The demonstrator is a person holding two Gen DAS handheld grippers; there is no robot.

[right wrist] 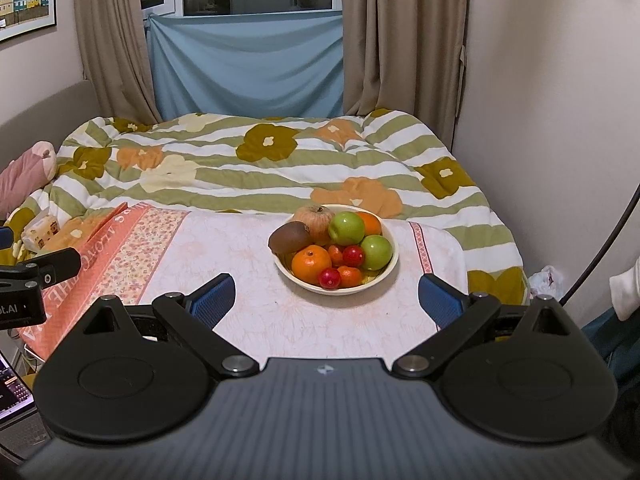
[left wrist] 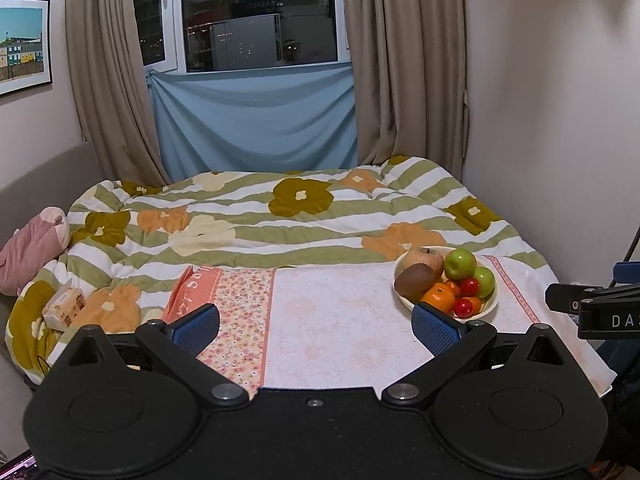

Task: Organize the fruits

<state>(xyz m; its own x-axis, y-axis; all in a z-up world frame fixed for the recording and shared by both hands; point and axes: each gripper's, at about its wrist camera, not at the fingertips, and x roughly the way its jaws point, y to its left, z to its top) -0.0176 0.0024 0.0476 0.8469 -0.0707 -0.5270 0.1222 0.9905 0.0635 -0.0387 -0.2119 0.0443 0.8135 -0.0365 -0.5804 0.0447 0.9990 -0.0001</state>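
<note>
A cream bowl (right wrist: 390, 270) stands on a small table with a floral cloth (right wrist: 248, 280). It holds two green apples (right wrist: 346, 227), a pale red apple (right wrist: 316, 218), a brown kiwi (right wrist: 289, 237), oranges (right wrist: 311, 263) and small red fruits (right wrist: 329, 278). The bowl also shows in the left wrist view (left wrist: 494, 304), to the right of the left gripper. My left gripper (left wrist: 316, 326) is open and empty above the cloth. My right gripper (right wrist: 326, 300) is open and empty, just in front of the bowl.
A bed with a flowered striped quilt (right wrist: 260, 160) lies behind the table. A tissue pack (left wrist: 64, 306) and a pink plush (left wrist: 28, 252) lie at the left. Curtains (right wrist: 108, 40) and a window are behind, a wall (right wrist: 560, 80) at the right.
</note>
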